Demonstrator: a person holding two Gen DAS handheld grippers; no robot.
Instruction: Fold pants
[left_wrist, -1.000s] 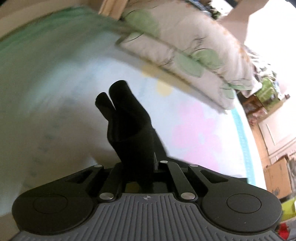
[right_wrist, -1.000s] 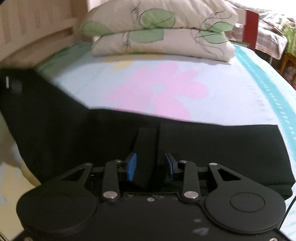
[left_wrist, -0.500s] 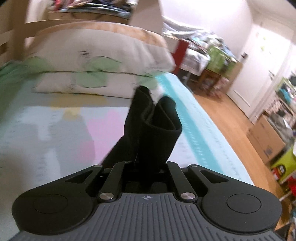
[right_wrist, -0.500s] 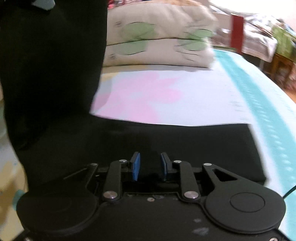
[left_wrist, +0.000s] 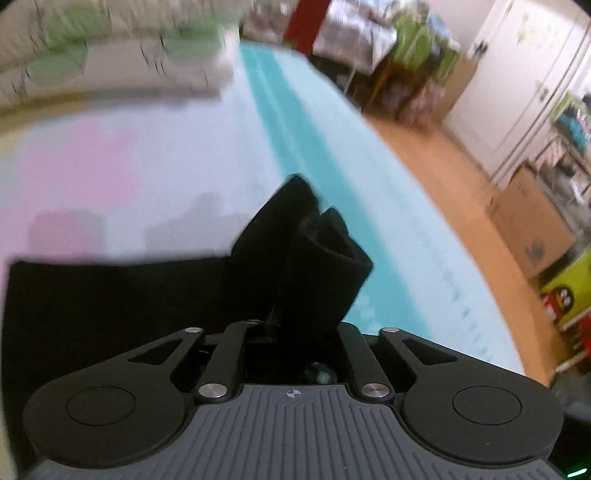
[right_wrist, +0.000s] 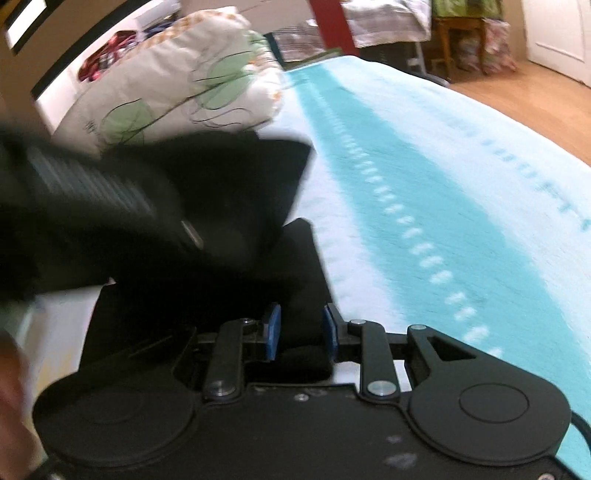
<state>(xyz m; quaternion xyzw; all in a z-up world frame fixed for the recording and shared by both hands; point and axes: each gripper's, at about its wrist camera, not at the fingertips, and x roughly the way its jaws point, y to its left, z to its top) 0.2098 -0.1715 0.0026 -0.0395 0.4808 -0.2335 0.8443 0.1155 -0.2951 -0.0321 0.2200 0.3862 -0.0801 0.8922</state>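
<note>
Since a second ago my left gripper (left_wrist: 295, 325) carried its bunch of the black pants (left_wrist: 110, 295) across the bed (left_wrist: 184, 177) toward the teal-striped edge, and its jaws have just been opening a little with cloth between them. My right gripper (right_wrist: 299, 332) is clamped on a thick fold near that same edge, blue pads (right_wrist: 272, 328) pressing it.

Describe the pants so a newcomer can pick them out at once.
Start at the bed, its sheet banded in turquoise, with leaf-print pillows at the head. The pants lie across the sheet below the pillows. They are the only plain black cloth there, and both the left gripper and right gripper pinch them.
</note>
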